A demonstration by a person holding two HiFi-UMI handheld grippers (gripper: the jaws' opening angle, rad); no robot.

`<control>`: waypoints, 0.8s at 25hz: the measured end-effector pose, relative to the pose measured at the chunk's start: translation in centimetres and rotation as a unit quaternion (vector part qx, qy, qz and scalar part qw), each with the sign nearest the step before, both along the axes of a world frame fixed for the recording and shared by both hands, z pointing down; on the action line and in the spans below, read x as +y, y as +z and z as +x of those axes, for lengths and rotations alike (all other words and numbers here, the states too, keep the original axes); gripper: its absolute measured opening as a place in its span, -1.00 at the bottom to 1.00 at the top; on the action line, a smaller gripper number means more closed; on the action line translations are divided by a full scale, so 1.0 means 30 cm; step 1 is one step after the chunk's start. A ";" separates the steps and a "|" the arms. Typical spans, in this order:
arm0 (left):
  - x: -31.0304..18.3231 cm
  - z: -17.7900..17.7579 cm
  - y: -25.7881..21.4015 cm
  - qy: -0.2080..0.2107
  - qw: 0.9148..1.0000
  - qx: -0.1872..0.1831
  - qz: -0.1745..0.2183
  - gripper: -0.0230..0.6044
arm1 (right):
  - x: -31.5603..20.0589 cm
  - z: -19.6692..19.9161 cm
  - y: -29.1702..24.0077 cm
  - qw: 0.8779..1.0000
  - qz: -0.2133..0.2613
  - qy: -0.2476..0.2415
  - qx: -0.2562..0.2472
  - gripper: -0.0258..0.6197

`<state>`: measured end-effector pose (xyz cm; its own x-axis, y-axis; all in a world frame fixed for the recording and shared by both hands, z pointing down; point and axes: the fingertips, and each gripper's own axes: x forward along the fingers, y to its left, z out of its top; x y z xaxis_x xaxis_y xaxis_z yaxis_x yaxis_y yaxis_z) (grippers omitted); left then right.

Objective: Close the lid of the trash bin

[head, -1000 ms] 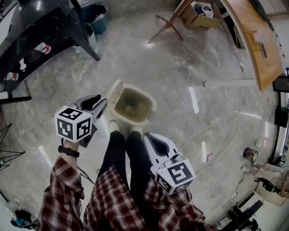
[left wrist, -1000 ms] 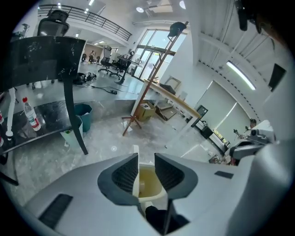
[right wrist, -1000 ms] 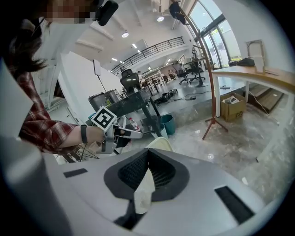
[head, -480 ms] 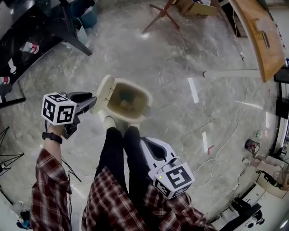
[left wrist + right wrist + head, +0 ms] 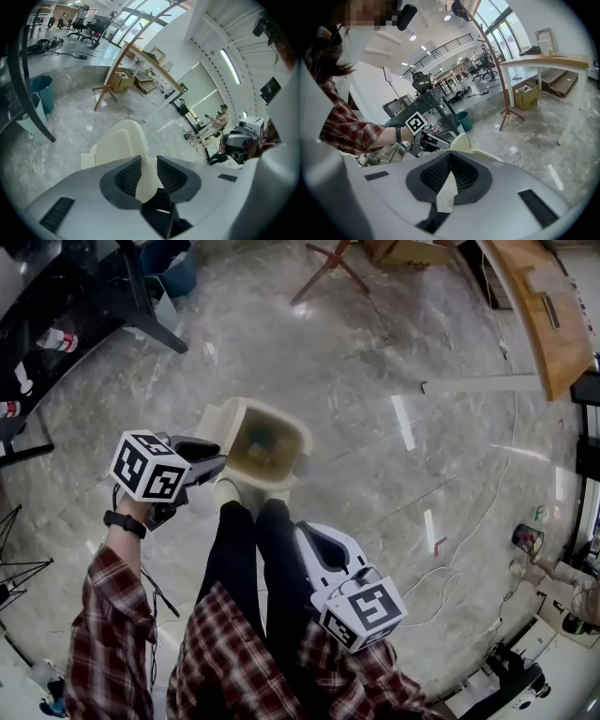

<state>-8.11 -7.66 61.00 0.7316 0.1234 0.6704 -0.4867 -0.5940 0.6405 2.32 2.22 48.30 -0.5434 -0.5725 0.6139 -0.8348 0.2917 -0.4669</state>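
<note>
While the bin [image 5: 302, 444] stands open on the floor by the person's feet, the left gripper [image 5: 214, 463] holds its lid [image 5: 210, 421].
Upright at the bin's left side, the lid has its cream edge clamped between the narrow-set left jaws; the right gripper [image 5: 314, 538] hangs beside the right leg, nearer than the bin, jaws closed together on nothing.

I count one trash bin [image 5: 300, 444] with one lid [image 5: 123, 145]. Two grippers, a left gripper [image 5: 217, 461] and a right gripper [image 5: 306, 532], one marker cube [image 5: 147, 479] apiece. One cardboard box [image 5: 403, 251], one wooden table [image 5: 539, 324].
</note>
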 end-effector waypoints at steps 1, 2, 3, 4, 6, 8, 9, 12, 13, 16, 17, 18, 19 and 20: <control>0.017 0.028 0.007 0.006 1.000 0.001 -0.002 -0.61 | 0.003 0.010 -0.002 1.000 0.001 0.004 0.000 -0.88; 0.034 0.055 0.016 0.010 1.000 0.001 -0.005 -0.61 | 0.008 0.022 -0.001 1.000 0.001 0.007 -0.001 -0.88; 0.050 0.083 0.028 0.015 1.000 0.000 -0.008 -0.61 | 0.013 0.036 0.001 1.000 0.000 0.010 -0.001 -0.88; 0.066 0.111 0.041 0.020 1.000 -0.001 -0.010 -0.61 | 0.022 0.050 0.006 1.000 0.000 0.013 -0.002 -0.88; 0.095 0.165 0.074 0.032 0.999 -0.008 -0.010 -0.61 | 0.044 0.081 0.018 1.000 -0.003 0.027 -0.004 -0.88; 0.122 0.215 0.112 0.043 0.999 -0.016 -0.003 -0.61 | 0.066 0.113 0.033 0.999 -0.008 0.043 -0.009 -0.88; 0.136 0.238 0.130 0.046 0.999 -0.020 0.001 -0.61 | 0.077 0.130 0.042 0.999 -0.010 0.049 -0.011 -0.88; 0.173 0.305 0.190 0.054 0.998 -0.036 0.017 -0.61 | 0.110 0.176 0.078 0.997 -0.019 0.070 -0.015 -0.88; 0.184 0.326 0.212 0.056 0.997 -0.042 0.022 -0.61 | 0.120 0.188 0.092 0.997 -0.022 0.077 -0.016 -0.88; 0.214 0.387 0.290 0.057 0.996 -0.062 0.039 -0.61 | 0.146 0.216 0.133 0.995 -0.031 0.094 -0.022 -0.88; 0.225 0.406 0.318 0.059 0.995 -0.071 0.045 -0.61 | 0.153 0.222 0.148 0.994 -0.034 0.099 -0.023 -0.88; 0.234 0.423 0.347 0.060 0.994 -0.080 0.053 -0.61 | 0.158 0.229 0.162 0.994 -0.037 0.103 -0.024 -0.88; 0.242 0.439 0.374 0.062 0.992 -0.089 0.060 -0.61 | 0.162 0.235 0.176 0.993 -0.039 0.107 -0.025 -0.88; 0.250 0.454 0.401 0.062 0.991 -0.098 0.066 -0.61 | 0.166 0.241 0.191 0.993 -0.042 0.110 -0.026 -0.88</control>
<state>5.51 -0.17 73.03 0.5709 0.1058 0.8142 -0.5116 -0.7298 0.4536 9.56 7.19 54.04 -0.4434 -0.6292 0.6384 -0.8479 0.0634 -0.5264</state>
